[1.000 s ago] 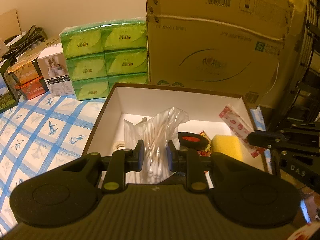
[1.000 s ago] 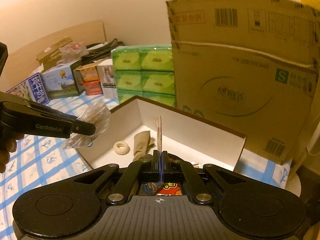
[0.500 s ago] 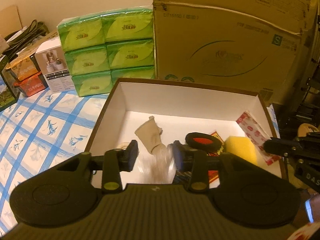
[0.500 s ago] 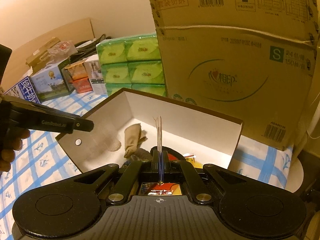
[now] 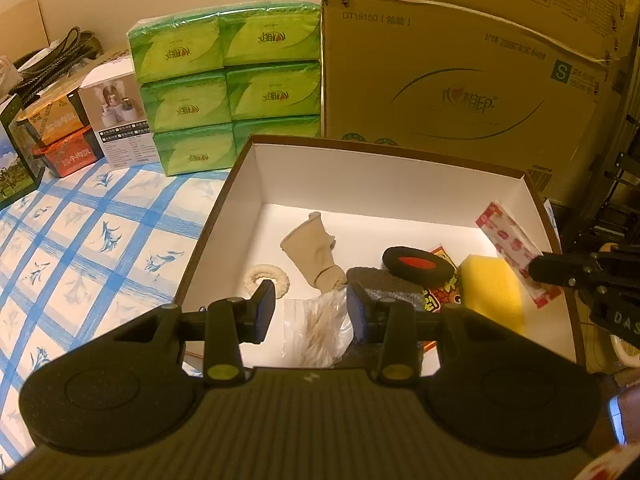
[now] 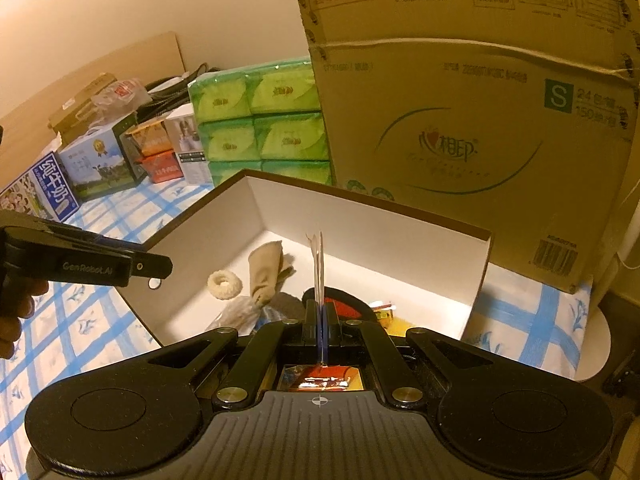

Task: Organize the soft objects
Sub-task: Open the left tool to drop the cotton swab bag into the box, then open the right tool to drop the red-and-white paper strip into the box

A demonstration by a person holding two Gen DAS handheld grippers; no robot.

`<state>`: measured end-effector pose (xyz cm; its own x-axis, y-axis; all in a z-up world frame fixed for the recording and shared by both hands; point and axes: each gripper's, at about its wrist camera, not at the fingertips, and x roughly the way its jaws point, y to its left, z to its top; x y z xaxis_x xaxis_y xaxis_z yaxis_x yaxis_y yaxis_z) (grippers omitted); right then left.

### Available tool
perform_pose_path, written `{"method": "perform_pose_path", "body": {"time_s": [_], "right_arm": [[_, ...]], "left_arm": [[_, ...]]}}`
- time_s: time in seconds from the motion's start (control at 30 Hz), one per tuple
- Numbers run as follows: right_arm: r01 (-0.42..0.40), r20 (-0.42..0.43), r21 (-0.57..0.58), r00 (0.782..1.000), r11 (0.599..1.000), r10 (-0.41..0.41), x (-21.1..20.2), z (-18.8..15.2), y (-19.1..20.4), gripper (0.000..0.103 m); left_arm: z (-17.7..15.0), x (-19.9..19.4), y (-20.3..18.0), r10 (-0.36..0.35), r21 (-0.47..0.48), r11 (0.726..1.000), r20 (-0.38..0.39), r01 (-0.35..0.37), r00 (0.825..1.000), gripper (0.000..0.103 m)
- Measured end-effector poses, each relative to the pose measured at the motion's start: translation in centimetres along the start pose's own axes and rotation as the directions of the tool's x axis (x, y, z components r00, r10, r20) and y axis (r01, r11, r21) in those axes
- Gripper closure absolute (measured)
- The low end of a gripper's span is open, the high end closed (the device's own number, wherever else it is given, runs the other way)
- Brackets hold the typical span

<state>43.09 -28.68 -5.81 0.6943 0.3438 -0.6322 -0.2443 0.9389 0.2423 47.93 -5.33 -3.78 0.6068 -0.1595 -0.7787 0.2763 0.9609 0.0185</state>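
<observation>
A white-lined open box (image 5: pixel 360 168) holds soft things: a clear bag of cotton swabs (image 5: pixel 316 324), a beige sock (image 5: pixel 316 252), a cream ring (image 5: pixel 266 278), a grey pad (image 5: pixel 384 284), a black-and-red pad (image 5: pixel 416 262) and a yellow sponge (image 5: pixel 490 288). My left gripper (image 5: pixel 311 310) is open above the swab bag, which lies in the box. My right gripper (image 6: pixel 321 316) is shut on a thin flat red-and-white packet (image 6: pixel 319 268), seen at the box's right side in the left wrist view (image 5: pixel 512 246).
A large cardboard carton (image 5: pixel 460 60) stands behind the box. Stacked green tissue packs (image 5: pixel 228 84) are to its left, with small boxes (image 5: pixel 116 112) further left. The table has a blue-checked cloth (image 5: pixel 92 240).
My left gripper opened and let go of the swab bag, which now lies in the box. Both grippers have moved lower and closer to the box.
</observation>
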Motion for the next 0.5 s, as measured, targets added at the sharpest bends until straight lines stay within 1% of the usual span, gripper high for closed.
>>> {"method": "perform_pose_path", "body": {"time_s": [0.1,0.13,0.2,0.23,0.27,0.3,0.33,0.37,0.5], "right_arm": [[0.002,0.027,0.026,1.0,1.0,-0.003,0.2,0.2,0.0,0.102],[0.006,0.022,0.038,1.0,0.999,-0.007,0.5,0.3,-0.1,0.101],[0.006,0.013,0.054,1.0,0.999,-0.006,0.8,0.5,-0.3,0.093],[0.002,0.009,0.057,1.0,0.998,-0.002,0.9,0.5,-0.4,0.074],[0.0,0.01,0.057,1.0,0.998,-0.001,0.8,0.5,-0.4,0.052],[0.004,0.024,0.058,1.0,0.998,-0.005,0.6,0.4,-0.4,0.044],[0.006,0.042,0.059,0.999,0.998,-0.008,0.4,0.3,-0.4,0.04],[0.006,0.042,0.057,0.999,0.998,-0.009,0.2,0.2,-0.4,0.04],[0.005,0.006,0.059,1.0,0.998,-0.005,0.0,-0.2,-0.6,0.04]], "left_arm": [[-0.1,-0.2,0.1,-0.008,-0.008,1.0,0.003,0.008,1.0,0.067],[-0.2,-0.4,0.2,-0.01,-0.01,1.0,0.004,0.011,1.0,0.067],[-0.3,-0.6,0.2,-0.014,-0.011,1.0,0.006,0.014,1.0,0.067],[-0.5,-0.7,0.2,-0.017,-0.012,1.0,0.007,0.017,1.0,0.067],[-0.6,-0.9,0.3,-0.019,-0.013,1.0,0.009,0.019,1.0,0.067],[-0.7,-1.0,0.3,-0.02,-0.014,1.0,0.01,0.02,1.0,0.067],[-0.9,-1.1,0.4,-0.02,-0.018,1.0,0.009,0.02,1.0,0.067],[-1.1,-1.2,0.5,-0.024,-0.02,1.0,0.008,0.024,1.0,0.067],[-1.8,-1.5,0.6,-0.03,-0.022,0.999,0.0,0.03,1.0,0.066]]}}
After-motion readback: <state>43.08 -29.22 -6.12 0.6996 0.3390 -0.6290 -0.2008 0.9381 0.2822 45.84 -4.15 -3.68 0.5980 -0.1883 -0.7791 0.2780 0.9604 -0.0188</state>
